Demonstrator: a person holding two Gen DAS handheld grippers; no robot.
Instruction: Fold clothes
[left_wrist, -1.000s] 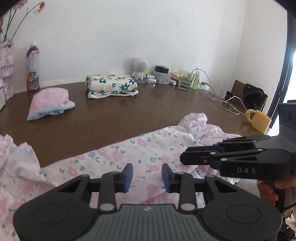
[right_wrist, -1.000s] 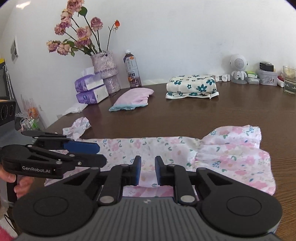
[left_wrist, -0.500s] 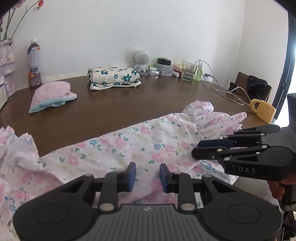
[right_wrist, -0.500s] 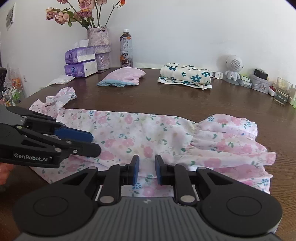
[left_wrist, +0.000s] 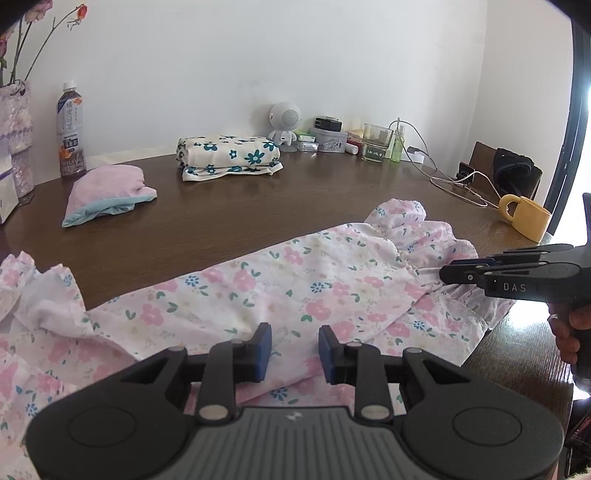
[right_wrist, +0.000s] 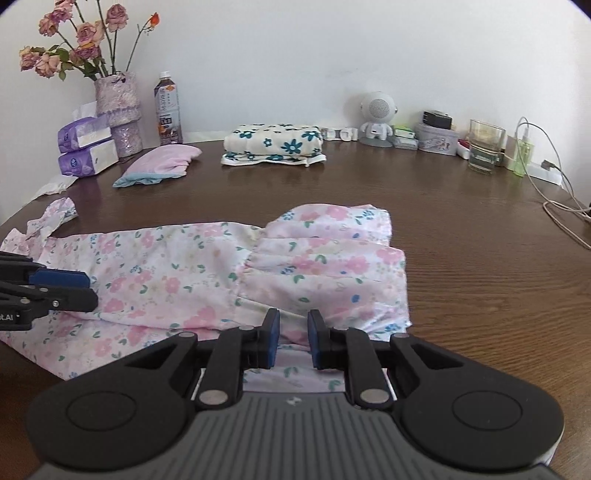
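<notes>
Both grippers, left gripper (left_wrist: 294, 347) and right gripper (right_wrist: 292, 338), have dropped onto the floral dress (right_wrist: 221, 273) along the table's (right_wrist: 480, 258) near edge, jaws parted and gripping nothing, and should pinch one layer evenly

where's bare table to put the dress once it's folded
Bare wood lies between the floral dress and the folded blue-flower cloth, stretching right toward the white cable. It is crowded along the wall: bottle, vase, speaker, glass.

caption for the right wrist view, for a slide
Right gripper open over the near edge of a floral dress spread on a brown table; left gripper at its far left.
</notes>
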